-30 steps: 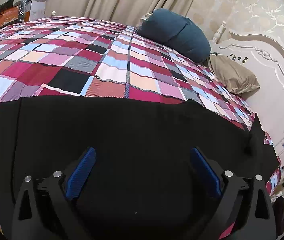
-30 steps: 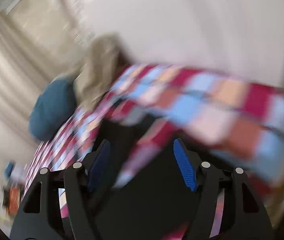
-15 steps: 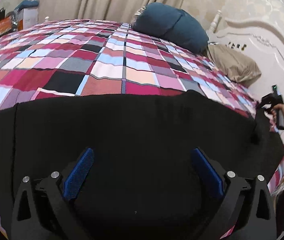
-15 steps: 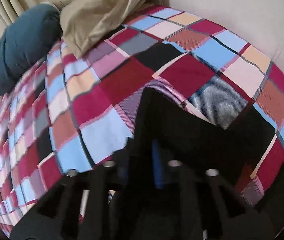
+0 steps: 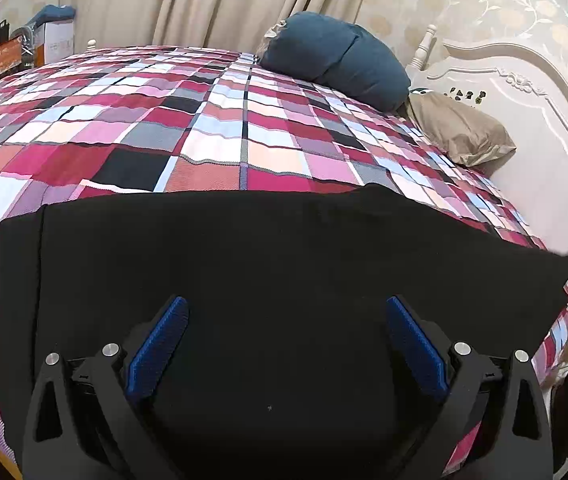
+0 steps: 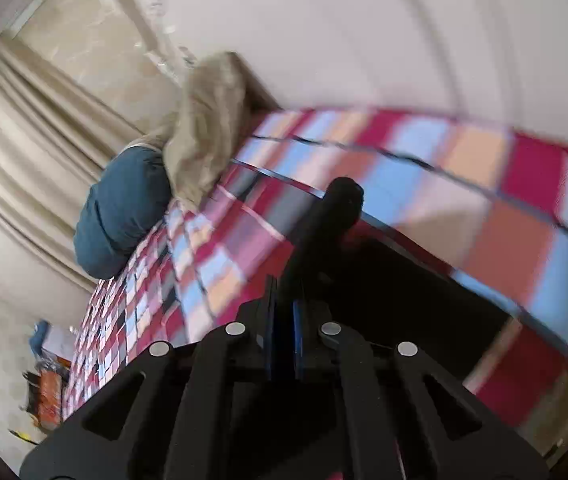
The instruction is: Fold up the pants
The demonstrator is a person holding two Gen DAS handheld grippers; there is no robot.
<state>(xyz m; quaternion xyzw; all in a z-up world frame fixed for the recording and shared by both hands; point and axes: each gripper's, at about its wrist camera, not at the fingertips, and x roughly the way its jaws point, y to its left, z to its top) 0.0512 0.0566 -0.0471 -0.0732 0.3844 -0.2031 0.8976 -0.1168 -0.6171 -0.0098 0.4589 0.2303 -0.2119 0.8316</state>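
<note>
Right now my right tongs [image 6: 284, 320] pinch corner of black cloth pants [image 5: 284, 280]; left tongs [image 5: 284, 344] gape wide, empty. Thin grip: hem may slip, fold skews on checked quilt bed [image 5: 204, 120].

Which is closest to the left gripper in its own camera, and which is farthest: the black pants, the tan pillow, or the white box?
1. black pants: right under the left gripper.
2. tan pillow: far right, by the headboard.
3. white box: far left, past the bed.
</note>
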